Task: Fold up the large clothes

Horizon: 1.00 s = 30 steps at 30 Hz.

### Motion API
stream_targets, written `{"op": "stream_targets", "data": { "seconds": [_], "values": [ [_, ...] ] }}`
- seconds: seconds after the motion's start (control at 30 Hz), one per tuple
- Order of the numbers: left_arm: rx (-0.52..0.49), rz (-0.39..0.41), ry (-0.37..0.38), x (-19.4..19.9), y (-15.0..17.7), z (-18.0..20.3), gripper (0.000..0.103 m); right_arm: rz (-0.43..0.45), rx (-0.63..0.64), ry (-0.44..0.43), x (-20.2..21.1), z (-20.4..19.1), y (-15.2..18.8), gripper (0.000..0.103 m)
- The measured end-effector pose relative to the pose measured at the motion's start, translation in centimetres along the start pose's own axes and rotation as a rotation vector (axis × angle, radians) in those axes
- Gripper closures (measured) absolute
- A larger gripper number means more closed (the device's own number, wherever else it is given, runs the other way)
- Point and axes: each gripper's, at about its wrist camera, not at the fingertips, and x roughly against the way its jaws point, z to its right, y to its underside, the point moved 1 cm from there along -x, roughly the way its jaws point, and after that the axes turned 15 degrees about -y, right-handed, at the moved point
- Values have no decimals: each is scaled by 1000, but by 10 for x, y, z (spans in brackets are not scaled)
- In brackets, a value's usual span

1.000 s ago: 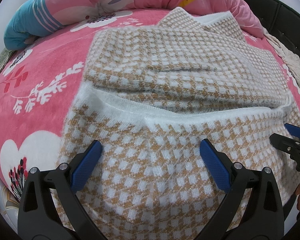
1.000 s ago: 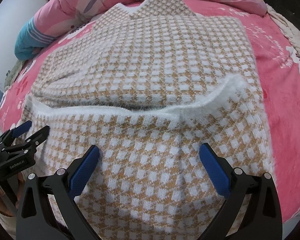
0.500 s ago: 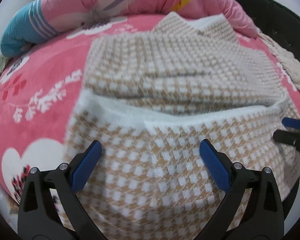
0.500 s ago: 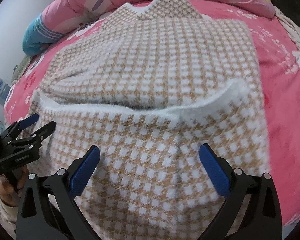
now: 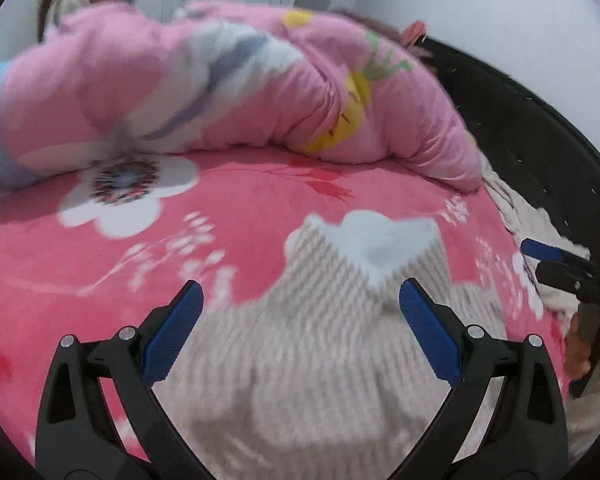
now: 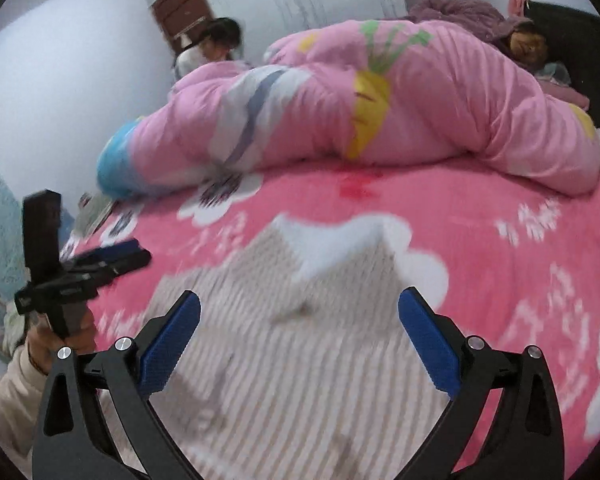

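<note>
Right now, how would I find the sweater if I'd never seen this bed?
Look at the pink flowery blanket covering the bed, in front of the puffy pink quilt heaped along the back. The sweater lies flat on it, nearest the cameras. It is the only tan-and-white knit thing, with a white V-neck.
</note>
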Motion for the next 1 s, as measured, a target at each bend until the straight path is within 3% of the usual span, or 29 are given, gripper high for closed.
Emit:
{"op": "stream_targets", "data": {
  "seconds": [0.13, 0.17, 0.2, 0.27, 0.37, 0.4, 0.43, 0.47, 0.57, 0.7, 0.8, 0.9, 1.0],
  "values": [
    [75, -164, 17, -90, -34, 24, 8, -69, -180, -51, -57, 51, -34, 7],
    [82, -190, 7, -103, -35, 28, 14, -100, -213, -33, -71, 63, -36, 9],
    [77, -217, -13, -119, -37, 34, 28, -131, -239, -18, -84, 74, -37, 14],
    [78, -274, -42, -143, -36, 40, 35, -164, -285, 20, -99, 90, -35, 22],
    [63, -318, -53, -164, -31, 49, 59, -192, -332, 0, -106, 102, -27, 45],
    [62, -318, -41, -164, -31, 50, 70, -187, -339, -25, -103, 100, -23, 58],
    [62, -307, -18, -160, -30, 52, 76, -182, -332, -43, -99, 98, -22, 73],
    [49, -292, -11, -153, -30, 55, 80, -171, -311, -63, -90, 94, -22, 76],
    [-15, -215, 20, -116, -31, 62, 87, -166, -225, -81, -70, 71, -19, 82],
    [-102, -97, 102, -40, -15, 62, 88, -178, -80, -103, -27, 28, 16, 84],
    [-190, -33, 123, 10, 22, 61, 88, -224, 22, -68, -11, 5, 51, 84],
    [-262, -14, 129, 35, 70, 61, 89, -287, 116, 51, 4, -14, 93, 83],
    [-328, 9, 88, 42, 113, 63, 90, -215, 179, 1, 33, -41, 94, 83]
  ]
}}
